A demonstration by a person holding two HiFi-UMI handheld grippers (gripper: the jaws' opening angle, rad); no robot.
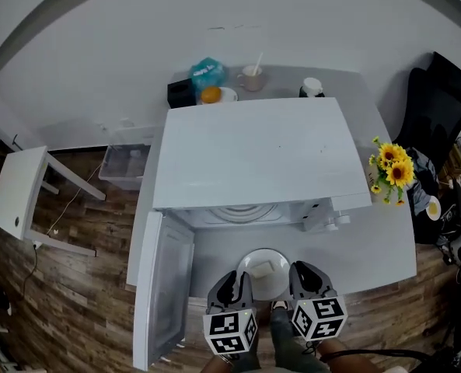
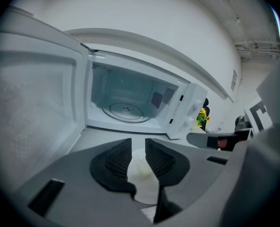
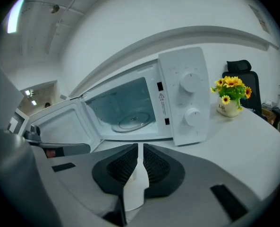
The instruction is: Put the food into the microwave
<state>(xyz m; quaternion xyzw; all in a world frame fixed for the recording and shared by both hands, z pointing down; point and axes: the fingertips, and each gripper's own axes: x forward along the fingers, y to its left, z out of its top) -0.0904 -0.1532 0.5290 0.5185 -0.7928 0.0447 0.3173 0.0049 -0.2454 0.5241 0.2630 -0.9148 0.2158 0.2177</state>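
Note:
A white plate (image 1: 249, 284) carrying a pale piece of food (image 1: 263, 269) hangs just in front of the white microwave (image 1: 253, 150). The microwave door (image 1: 164, 286) is swung open to the left. My left gripper (image 1: 234, 280) is shut on the plate's left rim and my right gripper (image 1: 304, 272) on its right rim. In the left gripper view the plate (image 2: 142, 186) fills the narrow gap at the left gripper (image 2: 138, 155). In the right gripper view the rim (image 3: 135, 193) stands pinched in the right gripper (image 3: 140, 157). The glass turntable (image 2: 125, 110) (image 3: 130, 122) lies bare inside.
A vase of sunflowers (image 1: 391, 169) (image 3: 229, 98) stands on the grey table (image 1: 385, 247) to the right of the microwave. Behind the microwave are a cup (image 1: 251, 76), an orange (image 1: 211, 94) and a teal bag (image 1: 207, 72). A black chair (image 1: 440, 107) is at right, a white stool (image 1: 20, 193) at left.

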